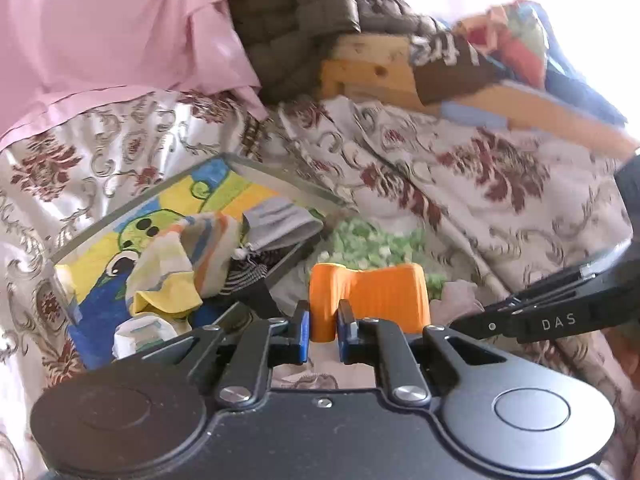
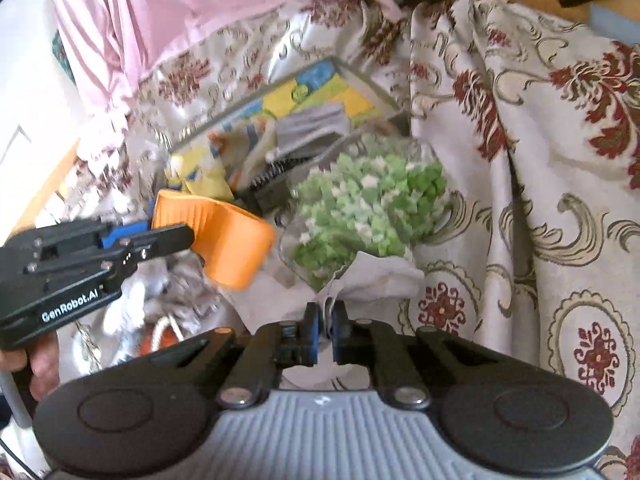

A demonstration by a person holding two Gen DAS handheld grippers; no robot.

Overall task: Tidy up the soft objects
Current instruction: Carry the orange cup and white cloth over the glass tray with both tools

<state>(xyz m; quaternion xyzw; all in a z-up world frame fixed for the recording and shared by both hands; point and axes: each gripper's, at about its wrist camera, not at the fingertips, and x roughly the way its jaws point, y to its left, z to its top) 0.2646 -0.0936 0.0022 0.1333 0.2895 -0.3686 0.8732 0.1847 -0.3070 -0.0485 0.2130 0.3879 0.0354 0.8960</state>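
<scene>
My left gripper [image 1: 323, 326] is shut on an orange ribbed soft piece [image 1: 372, 294] and holds it above the bed; it also shows in the right wrist view [image 2: 224, 236]. My right gripper [image 2: 326, 330] is shut on the neck of a clear bag of green and white foam bits [image 2: 368, 204], which also shows in the left wrist view [image 1: 372, 240]. A shallow box with a cartoon print [image 1: 104, 248] lies to the left and holds a striped cloth [image 1: 200, 252], a grey pouch [image 1: 280, 220] and a yellow cloth [image 1: 168, 300].
A floral bedspread [image 1: 480, 184] covers the bed. A pink sheet [image 1: 112, 40] hangs at the back left. A wooden frame [image 1: 376, 72] with dark quilted padding [image 1: 296, 20] and bright cloths stands behind. Loose items lie at the lower left in the right wrist view [image 2: 160, 336].
</scene>
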